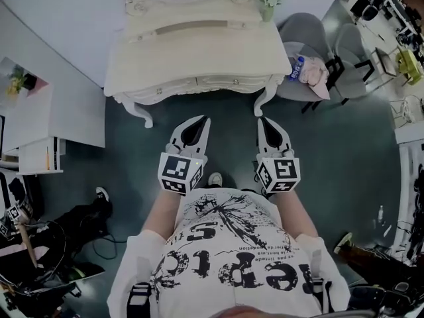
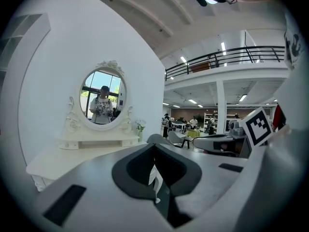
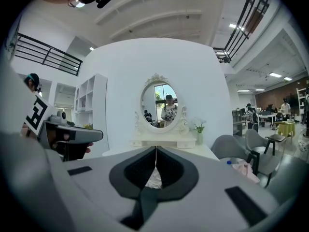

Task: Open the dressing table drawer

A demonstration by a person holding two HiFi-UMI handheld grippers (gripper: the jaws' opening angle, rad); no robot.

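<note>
Pointing toward drawer [image 1: 199,83], right claw [image 1: 264,120], not touching

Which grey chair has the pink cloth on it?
The grey chair next to the dressing table: pink cloth on its seat. The other chair stands farther right.

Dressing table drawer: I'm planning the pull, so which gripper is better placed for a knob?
Probably right: the right gripper points nearly at a drawer knob; the left gripper points between knobs.
</note>
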